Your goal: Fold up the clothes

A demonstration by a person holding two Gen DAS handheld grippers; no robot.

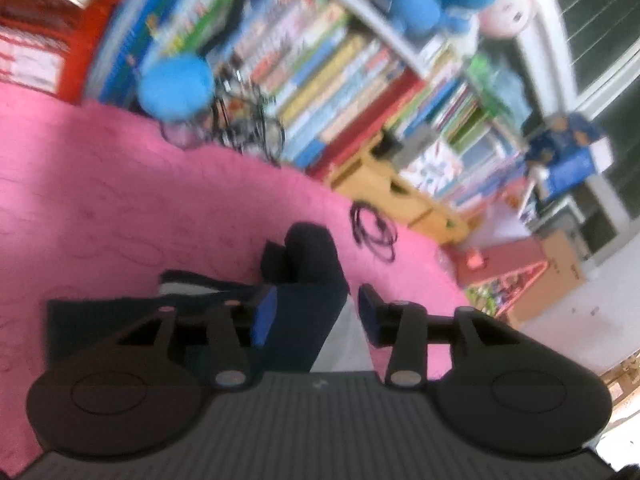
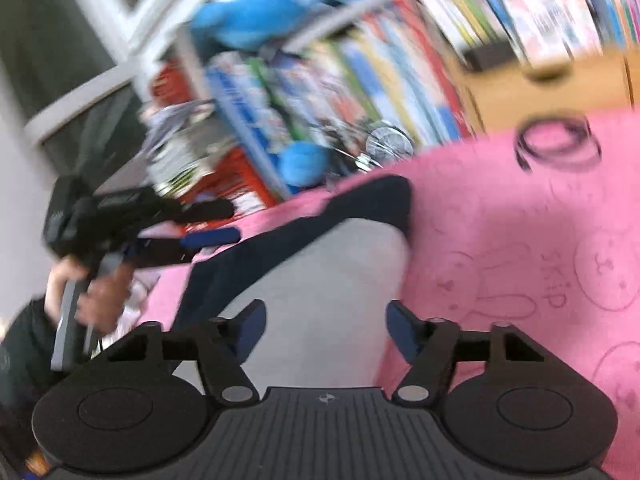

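Going L to R: the left gripper (image 1: 316, 316) is at the garment's (image 1: 308, 280) left end, jaws apart, nothing pinched. Dark cloth shows between and beyond the blue pads (image 1: 264, 316) but isn't pressed by them. In the right wrist view the same tool sits off at the far left in a hand (image 2: 100, 300), above the bed edge.

The garment, one piece, dark navy w/ a grey panel (image 2: 320, 280), lies flat-ish on the pink blanket (image 2: 520, 240), roughly centre. It looks already doubled over at the far end, though the blur is heavy so I wouldn't swear to how many layers.

The right gripper (image 2: 324, 332) hangs over the grey panel, jaws wide, holding nothing.

Step, as I read it: a fold just laid down, both tools let go, between grabs. Next move prob. needs each gripper to find a fresh edge or corner, pinch a single layer and bring it across w/o dragging the rest.

Count: 2 grippers, 1 garment, 1 blanket, 1 loose black cable coil (image 2: 560, 140) on the blanket far right. Bookshelf (image 1: 340, 80) behind, books too many & too smeared to count.
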